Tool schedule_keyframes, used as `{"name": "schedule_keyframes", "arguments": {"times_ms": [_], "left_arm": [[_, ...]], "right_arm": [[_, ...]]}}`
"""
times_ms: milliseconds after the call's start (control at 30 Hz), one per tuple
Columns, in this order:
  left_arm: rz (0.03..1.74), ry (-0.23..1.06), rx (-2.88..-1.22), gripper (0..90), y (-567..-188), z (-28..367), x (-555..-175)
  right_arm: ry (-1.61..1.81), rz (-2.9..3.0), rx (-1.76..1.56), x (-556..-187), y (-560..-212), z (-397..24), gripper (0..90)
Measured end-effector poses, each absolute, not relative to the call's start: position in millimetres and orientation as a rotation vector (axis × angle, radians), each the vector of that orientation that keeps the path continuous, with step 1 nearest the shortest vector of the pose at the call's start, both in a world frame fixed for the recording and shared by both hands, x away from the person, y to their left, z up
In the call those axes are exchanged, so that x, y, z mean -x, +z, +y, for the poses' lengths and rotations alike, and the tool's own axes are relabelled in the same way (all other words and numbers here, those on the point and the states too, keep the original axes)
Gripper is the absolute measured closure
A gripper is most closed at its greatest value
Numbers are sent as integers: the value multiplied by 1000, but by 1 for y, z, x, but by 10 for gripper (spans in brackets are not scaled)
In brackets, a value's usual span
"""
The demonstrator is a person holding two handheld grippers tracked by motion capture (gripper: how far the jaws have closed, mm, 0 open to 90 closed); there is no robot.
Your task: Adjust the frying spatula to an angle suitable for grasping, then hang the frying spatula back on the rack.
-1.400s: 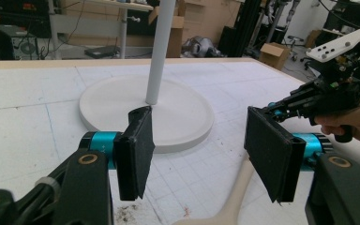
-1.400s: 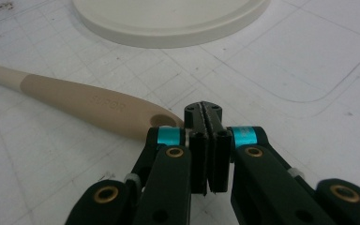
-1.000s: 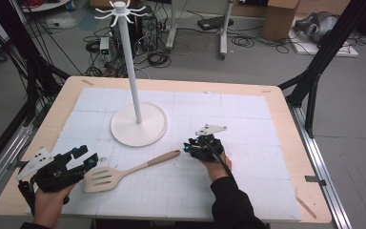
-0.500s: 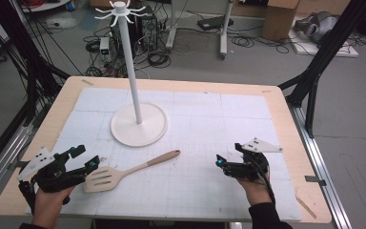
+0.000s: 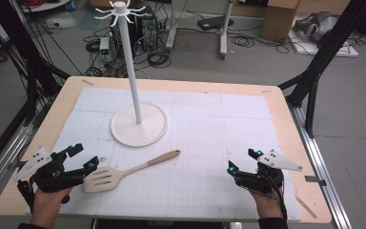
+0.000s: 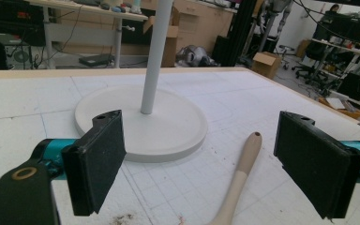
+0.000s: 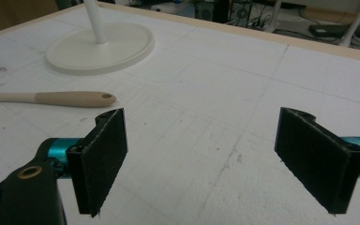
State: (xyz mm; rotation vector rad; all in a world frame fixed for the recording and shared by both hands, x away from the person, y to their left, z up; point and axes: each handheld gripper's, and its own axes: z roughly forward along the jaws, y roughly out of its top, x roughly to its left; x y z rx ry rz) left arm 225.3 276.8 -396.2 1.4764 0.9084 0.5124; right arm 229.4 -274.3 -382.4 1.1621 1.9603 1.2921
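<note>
Hand-held gripper, left (image 5: 78, 157), is hovering spread beside the spatula (image 5: 126, 171); right hand-held gripper (image 5: 242, 161) is likewise spread, empty. Likely best: straddling the handle squarely before pinching.

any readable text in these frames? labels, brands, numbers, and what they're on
None readable.
Spatula, white stand, gridded mat: no print shows, only grid lines.
Both grippers, left gripper and right gripper: no legible markings.
Background cardboard boxes: any print is too blurred to read.
</note>
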Motion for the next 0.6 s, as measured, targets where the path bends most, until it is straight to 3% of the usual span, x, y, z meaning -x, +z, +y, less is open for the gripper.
{"name": "schedule_keyframes", "arguments": {"times_ms": [600], "left_arm": [[902,493,-1496,214,-395,273,-227]], "right_arm": [[1254,1884,-1146,-219,-378,-283,162]]}}
